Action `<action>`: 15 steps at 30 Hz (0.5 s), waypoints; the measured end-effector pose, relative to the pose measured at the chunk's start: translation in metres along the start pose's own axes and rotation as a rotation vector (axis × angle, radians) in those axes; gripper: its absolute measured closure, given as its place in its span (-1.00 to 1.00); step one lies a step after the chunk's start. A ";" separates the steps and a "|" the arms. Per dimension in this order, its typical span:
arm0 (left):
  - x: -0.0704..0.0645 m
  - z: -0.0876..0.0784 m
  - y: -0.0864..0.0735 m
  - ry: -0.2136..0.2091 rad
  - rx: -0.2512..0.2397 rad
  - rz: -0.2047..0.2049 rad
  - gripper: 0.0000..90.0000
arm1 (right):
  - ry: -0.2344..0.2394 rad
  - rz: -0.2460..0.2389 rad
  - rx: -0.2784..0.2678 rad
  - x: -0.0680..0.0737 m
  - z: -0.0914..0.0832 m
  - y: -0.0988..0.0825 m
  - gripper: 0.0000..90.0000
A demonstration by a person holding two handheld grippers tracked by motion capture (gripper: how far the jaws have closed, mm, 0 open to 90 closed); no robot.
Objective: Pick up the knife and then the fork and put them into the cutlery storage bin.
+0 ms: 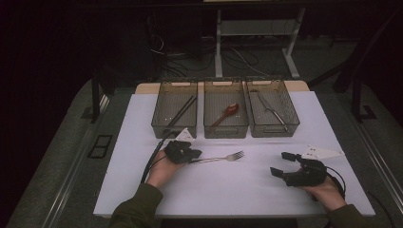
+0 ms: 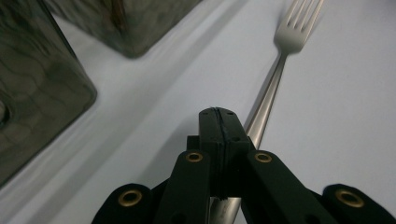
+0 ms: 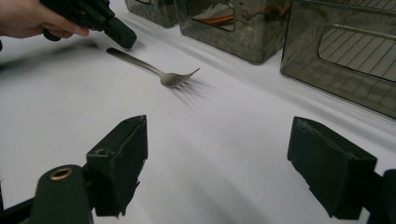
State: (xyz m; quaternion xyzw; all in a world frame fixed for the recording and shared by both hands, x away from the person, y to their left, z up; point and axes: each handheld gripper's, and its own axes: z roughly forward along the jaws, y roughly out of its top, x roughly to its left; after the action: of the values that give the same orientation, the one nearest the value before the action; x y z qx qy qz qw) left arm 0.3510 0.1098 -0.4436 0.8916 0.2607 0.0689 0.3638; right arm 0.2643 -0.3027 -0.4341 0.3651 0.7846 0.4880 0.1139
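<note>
Left claw (image 1: 194, 156) clamped shut on fork (image 1: 223, 157) handle, tines lying on desk (image 1: 237, 190) ahead of claw. Grasp step apparently done; next: lift, carry toward trays (image 1: 225, 130) beyond. Right claw (image 1: 283, 164) wide open, empty, idle.

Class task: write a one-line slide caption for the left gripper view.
Left gripper shut on the fork handle, tines pointing away across the white table.

no readable text, labels, brands, numbers or signs anywhere in view
</note>
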 end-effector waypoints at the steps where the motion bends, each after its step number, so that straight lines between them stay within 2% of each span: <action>1: 0.000 0.000 -0.001 0.001 0.004 -0.006 0.97 | 0.000 -0.002 0.000 0.000 0.000 0.000 -0.57; 6: 0.000 0.001 -0.002 -0.009 0.010 -0.004 0.97 | 0.001 -0.001 -0.003 0.000 -0.001 0.000 -0.57; 7: -0.001 0.001 -0.003 -0.014 0.011 -0.013 0.98 | 0.002 -0.002 -0.005 0.000 -0.001 0.000 -0.57; 8: -0.001 0.001 -0.002 -0.015 0.013 0.003 0.98 | 0.003 -0.002 -0.006 0.000 -0.001 0.000 -0.57; 10: -0.004 0.000 -0.003 -0.028 0.018 -0.010 0.98 | 0.001 0.002 -0.006 -0.001 -0.001 0.000 -0.57; 11: -0.004 0.000 -0.003 -0.035 0.022 0.008 0.98 | 0.002 0.002 -0.005 -0.001 -0.001 0.000 -0.57; 12: -0.006 -0.001 -0.003 -0.041 0.027 -0.003 0.98 | 0.002 0.001 -0.006 -0.001 -0.001 0.000 -0.57; 13: -0.006 -0.002 -0.003 -0.046 0.034 0.020 0.98 | 0.002 0.001 -0.005 -0.001 -0.001 0.000 -0.57; 14: -0.009 -0.002 -0.003 -0.052 0.037 0.007 0.98 | 0.001 -0.001 -0.007 0.000 -0.001 0.000 -0.57; 15: -0.010 -0.002 -0.003 -0.056 0.045 0.029 0.98 | 0.001 -0.001 -0.006 0.000 -0.001 0.000 -0.57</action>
State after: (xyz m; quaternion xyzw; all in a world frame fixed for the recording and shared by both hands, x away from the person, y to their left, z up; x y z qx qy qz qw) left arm 0.3404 0.1078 -0.4433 0.9049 0.2389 0.0433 0.3495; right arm 0.2641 -0.3037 -0.4334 0.3640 0.7833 0.4907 0.1148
